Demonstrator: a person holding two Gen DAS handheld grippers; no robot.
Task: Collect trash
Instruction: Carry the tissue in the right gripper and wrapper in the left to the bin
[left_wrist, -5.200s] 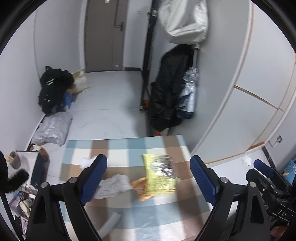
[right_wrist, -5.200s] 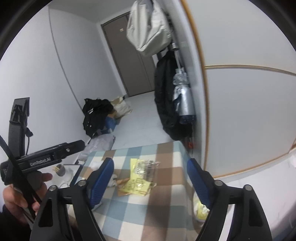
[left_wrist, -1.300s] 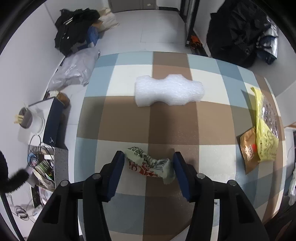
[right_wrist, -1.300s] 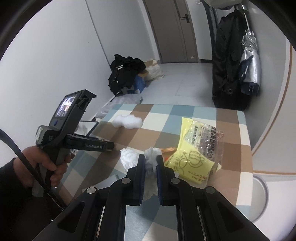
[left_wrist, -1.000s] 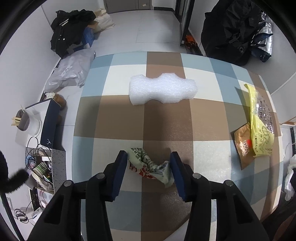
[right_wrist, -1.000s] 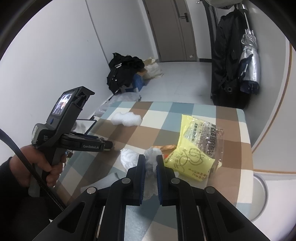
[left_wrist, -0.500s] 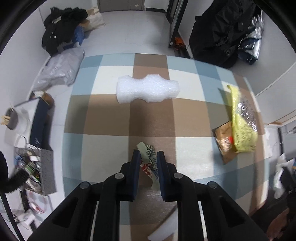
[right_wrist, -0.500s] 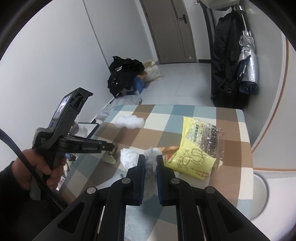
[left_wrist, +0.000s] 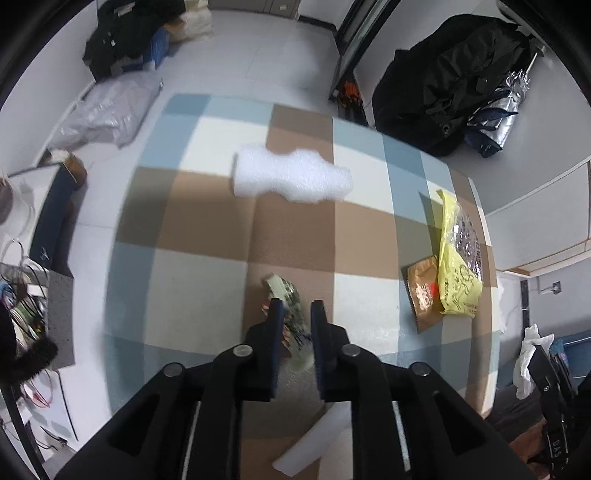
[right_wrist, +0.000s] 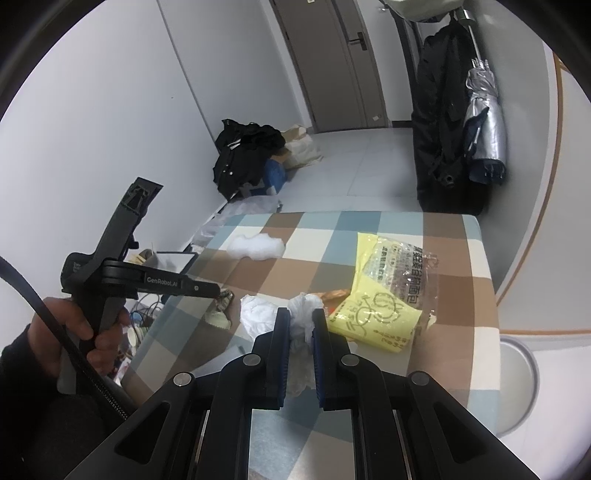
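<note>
My left gripper (left_wrist: 296, 308) is shut on a crumpled green and red printed wrapper (left_wrist: 286, 295) and holds it just above the checked tablecloth (left_wrist: 199, 221). The left gripper also shows in the right wrist view (right_wrist: 218, 290) with the wrapper (right_wrist: 221, 308) hanging from it. My right gripper (right_wrist: 300, 314) is shut on a crumpled white tissue (right_wrist: 303, 314). A second white tissue wad (right_wrist: 256, 314) lies beside it. A yellow snack bag (left_wrist: 458, 251) lies at the table's right over a brown wrapper (left_wrist: 421, 288). A white foam sheet (left_wrist: 291, 177) lies at the far side.
A round bin (right_wrist: 517, 384) stands on the floor right of the table. A white paper strip (left_wrist: 317, 439) lies near the front edge. Black coats and a silver umbrella (right_wrist: 484, 129) hang by the right wall. Bags and clothes (right_wrist: 251, 158) lie on the floor at the far left.
My left gripper has closed on the printed wrapper and lifted it off the cloth. My right gripper has stayed shut on the white tissue, almost still.
</note>
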